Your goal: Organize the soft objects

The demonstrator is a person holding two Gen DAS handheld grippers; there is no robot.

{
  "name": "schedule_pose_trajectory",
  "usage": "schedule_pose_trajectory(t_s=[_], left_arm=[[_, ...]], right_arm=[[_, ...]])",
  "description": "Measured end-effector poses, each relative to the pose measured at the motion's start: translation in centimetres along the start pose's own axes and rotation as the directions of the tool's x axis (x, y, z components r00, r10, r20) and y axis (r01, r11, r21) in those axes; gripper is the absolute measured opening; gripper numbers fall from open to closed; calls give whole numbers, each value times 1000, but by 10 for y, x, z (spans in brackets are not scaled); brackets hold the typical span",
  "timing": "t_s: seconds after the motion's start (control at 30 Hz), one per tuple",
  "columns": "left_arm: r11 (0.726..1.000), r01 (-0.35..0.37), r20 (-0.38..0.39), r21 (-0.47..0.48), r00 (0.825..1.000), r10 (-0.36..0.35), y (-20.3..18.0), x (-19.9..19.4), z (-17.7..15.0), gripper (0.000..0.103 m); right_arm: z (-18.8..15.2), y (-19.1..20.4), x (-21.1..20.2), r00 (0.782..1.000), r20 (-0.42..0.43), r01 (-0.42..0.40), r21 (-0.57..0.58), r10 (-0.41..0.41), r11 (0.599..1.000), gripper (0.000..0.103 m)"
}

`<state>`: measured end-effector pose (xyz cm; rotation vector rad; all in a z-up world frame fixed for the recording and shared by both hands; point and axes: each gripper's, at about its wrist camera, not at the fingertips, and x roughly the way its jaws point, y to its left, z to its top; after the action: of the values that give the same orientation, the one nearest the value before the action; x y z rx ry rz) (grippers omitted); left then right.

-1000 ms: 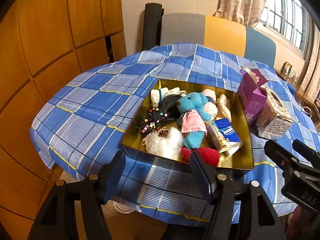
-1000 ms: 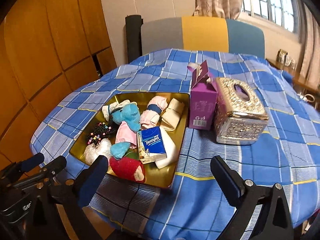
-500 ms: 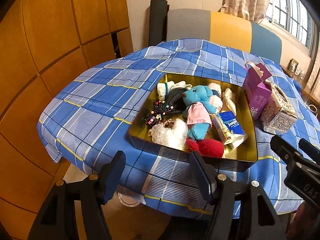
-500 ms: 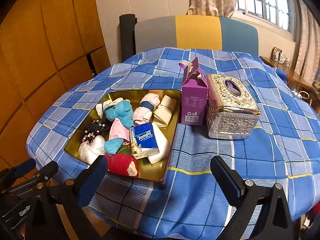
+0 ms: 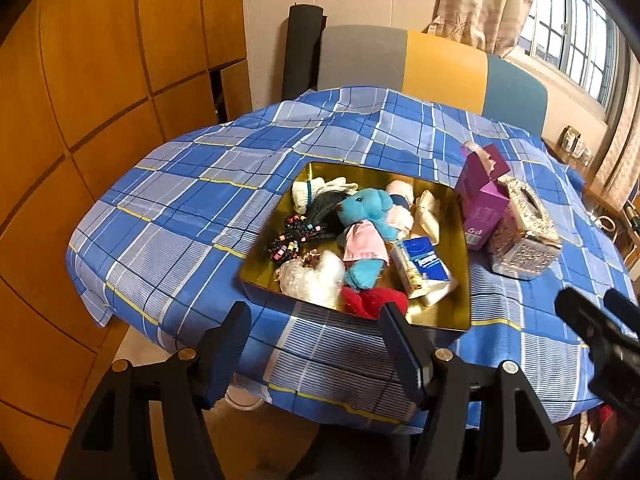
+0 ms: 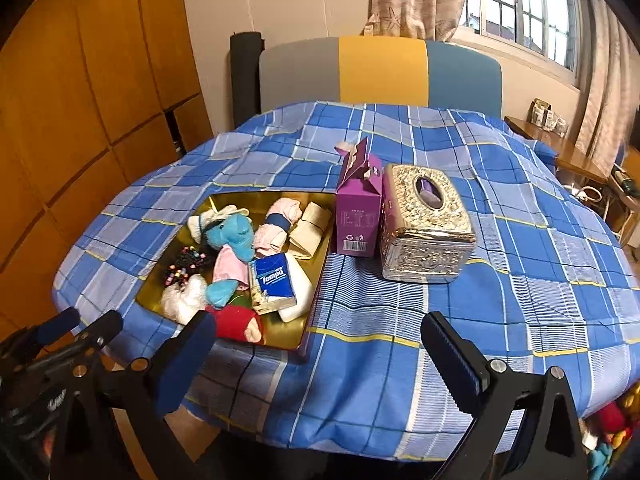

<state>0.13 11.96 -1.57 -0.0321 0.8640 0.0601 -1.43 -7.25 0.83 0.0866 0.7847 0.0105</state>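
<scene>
A gold tray [image 5: 460, 248] [image 6: 316, 276] sits on the blue plaid tablecloth. It holds a blue teddy in a pink dress [image 5: 362, 220] [image 6: 234, 236], a red plush [image 5: 374, 300] [image 6: 236, 322], a white fluffy item [image 5: 312, 278], beaded hair ties [image 5: 294, 236], rolled socks [image 6: 278, 222] and a Tempo tissue pack [image 5: 424, 262] [image 6: 274, 280]. My left gripper [image 5: 316, 344] is open and empty, off the table's near edge in front of the tray. My right gripper [image 6: 320, 364] is open and empty, over the near edge right of the tray.
A purple carton [image 6: 358, 210] [image 5: 482, 196] and a silver tissue box [image 6: 424, 220] [image 5: 524, 232] stand right of the tray. A grey, yellow and blue chair back [image 6: 380, 74] is behind the table. Wood panels [image 5: 80, 120] are on the left.
Both grippers have pulled back and up from the table, so the tray and boxes look smaller and farther. Nothing on the table has moved. Both jaws stay open.
</scene>
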Motion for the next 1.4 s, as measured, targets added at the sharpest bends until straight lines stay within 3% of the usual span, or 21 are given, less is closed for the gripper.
schedule_pose_trajectory(t_s=[0.17, 0.4, 0.67, 1.4], left_arm=[[1000, 5, -10, -4, 1000, -5, -5, -15, -5, 67], [998, 37, -5, 42, 999, -37, -16, -31, -16, 67], [999, 20, 16, 35, 1000, -21, -13, -38, -16, 67], [999, -34, 3, 31, 999, 34, -7, -36, -17, 67]], right_arm=[[-12, -7, -15, 999, 8, 40, 29, -40, 999, 103], [-22, -12, -13, 1000, -24, 21, 86, -19, 996, 103], [-23, -11, -12, 998, -41, 44, 77, -41, 996, 103], [-28, 6, -9, 999, -44, 7, 22, -6, 1000, 103]])
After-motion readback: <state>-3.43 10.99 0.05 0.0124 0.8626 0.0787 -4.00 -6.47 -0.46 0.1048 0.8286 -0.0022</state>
